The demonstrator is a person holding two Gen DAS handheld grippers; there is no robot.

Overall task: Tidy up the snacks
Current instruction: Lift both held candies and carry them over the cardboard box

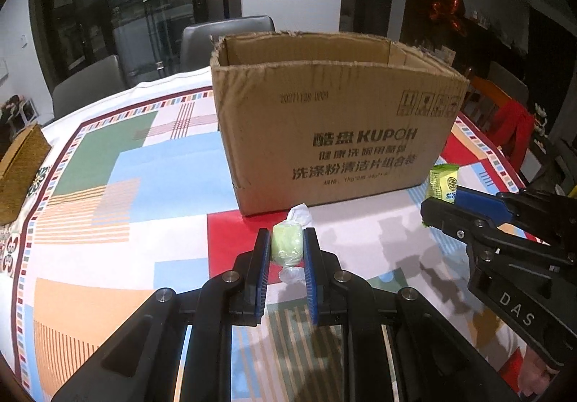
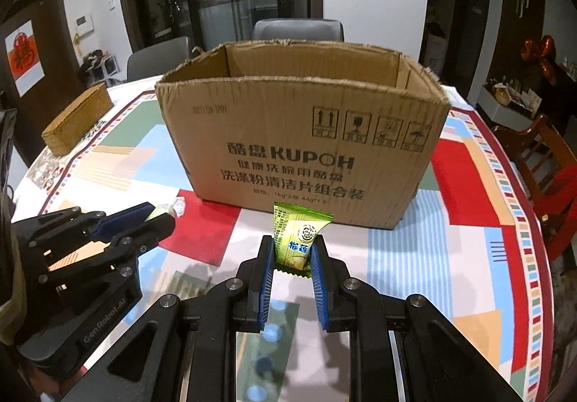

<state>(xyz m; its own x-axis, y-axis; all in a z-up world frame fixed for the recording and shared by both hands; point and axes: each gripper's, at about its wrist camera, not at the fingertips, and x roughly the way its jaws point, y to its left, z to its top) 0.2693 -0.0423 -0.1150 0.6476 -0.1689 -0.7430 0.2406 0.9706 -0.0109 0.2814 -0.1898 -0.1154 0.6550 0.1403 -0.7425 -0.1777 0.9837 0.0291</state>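
Cardboard box (image 2: 299,135) stands before both grippers' fingers, left clenching pale candy (image 1: 287,244), right green packet (image 2: 298,239).

Both the left gripper (image 1: 286,243) and the right gripper (image 2: 292,252) tilt downward, jaws apparently clamped tight.

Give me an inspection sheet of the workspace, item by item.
Surface: table under a colourful geometric-patterned tablecloth.
Job's things: open brown cardboard box, upright; pale green candy in clear twisted wrapper; green-yellow foil snack packet.
Clutter: tan woven rectangular box at the table's far left edge.
Grippers: left gripper shut on the candy; right gripper shut on the packet; both in front of the box.
Cables: nothing seen.
Surroundings: grey chairs behind the table, dark glass doors, wooden chair at right.
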